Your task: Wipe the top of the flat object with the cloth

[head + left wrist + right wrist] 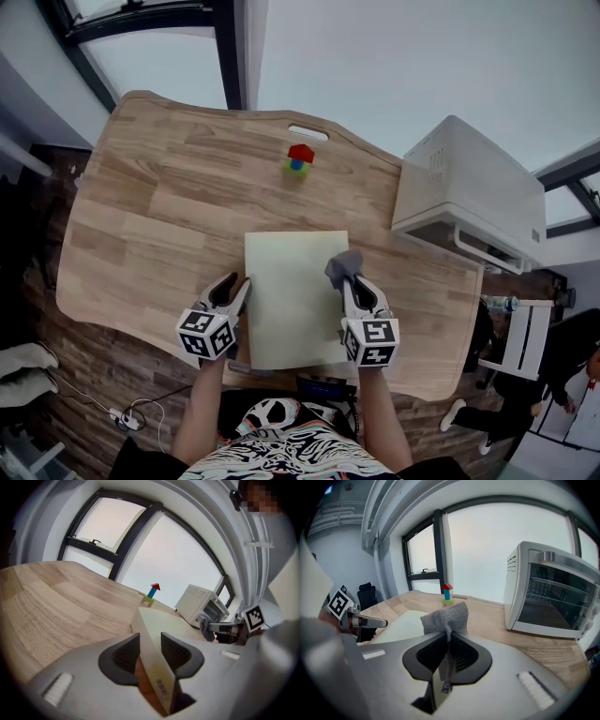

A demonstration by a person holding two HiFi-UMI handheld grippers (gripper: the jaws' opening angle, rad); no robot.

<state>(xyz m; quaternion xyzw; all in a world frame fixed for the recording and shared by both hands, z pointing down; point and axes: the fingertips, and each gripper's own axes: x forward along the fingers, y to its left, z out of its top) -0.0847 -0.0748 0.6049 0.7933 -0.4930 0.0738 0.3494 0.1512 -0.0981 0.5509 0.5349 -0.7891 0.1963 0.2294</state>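
A pale cream cutting board lies flat on the wooden table, near its front edge. My left gripper is shut on the board's left edge; in the left gripper view the board stands on edge between the pads. My right gripper is shut on a grey cloth, bunched above the board's right edge. In the right gripper view the cloth sticks up out of the closed jaws, with the board to the left.
A white microwave oven stands at the table's right, seen also in the right gripper view. A small stack of coloured blocks sits at the far middle of the table. Windows rise behind the table.
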